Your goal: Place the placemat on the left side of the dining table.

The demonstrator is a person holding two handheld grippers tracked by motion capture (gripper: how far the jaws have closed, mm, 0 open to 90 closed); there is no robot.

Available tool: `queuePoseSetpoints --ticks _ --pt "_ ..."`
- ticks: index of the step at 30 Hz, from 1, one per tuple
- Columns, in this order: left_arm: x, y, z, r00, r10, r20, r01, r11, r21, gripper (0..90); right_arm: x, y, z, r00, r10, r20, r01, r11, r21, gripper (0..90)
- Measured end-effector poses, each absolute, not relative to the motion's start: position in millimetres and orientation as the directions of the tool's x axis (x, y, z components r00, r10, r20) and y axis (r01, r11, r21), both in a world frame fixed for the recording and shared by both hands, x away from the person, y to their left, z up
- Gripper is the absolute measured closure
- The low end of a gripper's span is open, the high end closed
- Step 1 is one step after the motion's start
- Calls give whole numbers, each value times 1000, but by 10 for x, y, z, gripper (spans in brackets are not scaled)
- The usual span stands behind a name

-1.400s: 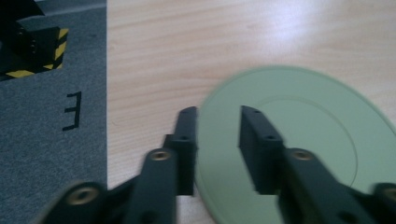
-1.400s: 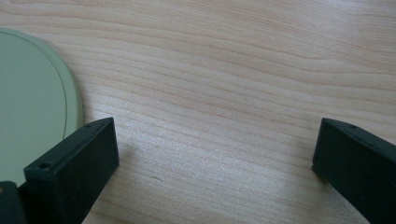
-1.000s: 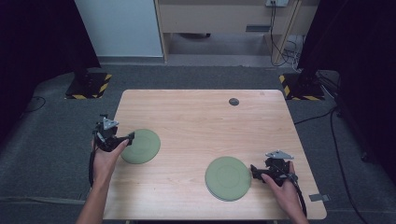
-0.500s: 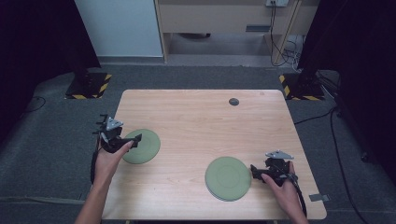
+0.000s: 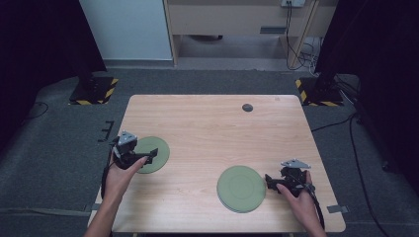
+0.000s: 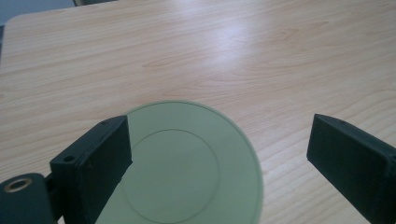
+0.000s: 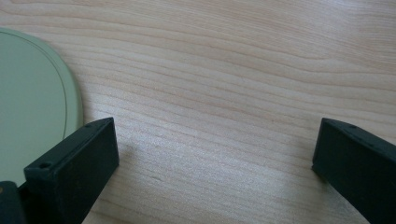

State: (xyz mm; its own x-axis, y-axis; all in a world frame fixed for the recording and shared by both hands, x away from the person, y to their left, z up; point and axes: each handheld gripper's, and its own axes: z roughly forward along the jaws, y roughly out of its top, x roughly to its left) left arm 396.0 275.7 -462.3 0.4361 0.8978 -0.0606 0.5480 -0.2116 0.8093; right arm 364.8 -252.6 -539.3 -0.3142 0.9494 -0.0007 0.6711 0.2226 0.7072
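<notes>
Two flat pale green plates lie on the wooden table [image 5: 207, 123]. The left plate [image 5: 154, 148] is near the table's left edge. My left gripper [image 5: 147, 156] is open, its jaws reaching over that plate's near-left part. In the left gripper view the plate [image 6: 187, 168] lies below and between the spread jaws of the left gripper [image 6: 217, 135], partly covered by the left jaw. The right plate [image 5: 241, 188] sits near the front edge. My right gripper [image 5: 270, 180] is open just right of it. In the right gripper view the plate's rim [image 7: 32, 102] is at the left, beside the right gripper [image 7: 217, 135], with bare wood between the jaws.
A small dark round disc [image 5: 247, 107] lies near the table's far edge. Black stands with yellow-striped bases [image 5: 94, 91] flank the table on the grey floor. Cables [image 5: 301, 54] trail behind the table.
My left gripper has moved right, so its open jaws now reach over the left plate. The right gripper and both plates have stayed put.
</notes>
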Motion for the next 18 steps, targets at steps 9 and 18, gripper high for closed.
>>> queuePoseSetpoints --ticks 9,18 --pt "3810 2447 -4660 506 861 -53 529 -261 808 60 3648 -2526 -5393 -314 949 -1 671 223 707 7" --pt "3692 2196 -4731 557 829 -43 512 -302 804 60 3648 -2526 -5393 -314 949 0 671 222 707 7"
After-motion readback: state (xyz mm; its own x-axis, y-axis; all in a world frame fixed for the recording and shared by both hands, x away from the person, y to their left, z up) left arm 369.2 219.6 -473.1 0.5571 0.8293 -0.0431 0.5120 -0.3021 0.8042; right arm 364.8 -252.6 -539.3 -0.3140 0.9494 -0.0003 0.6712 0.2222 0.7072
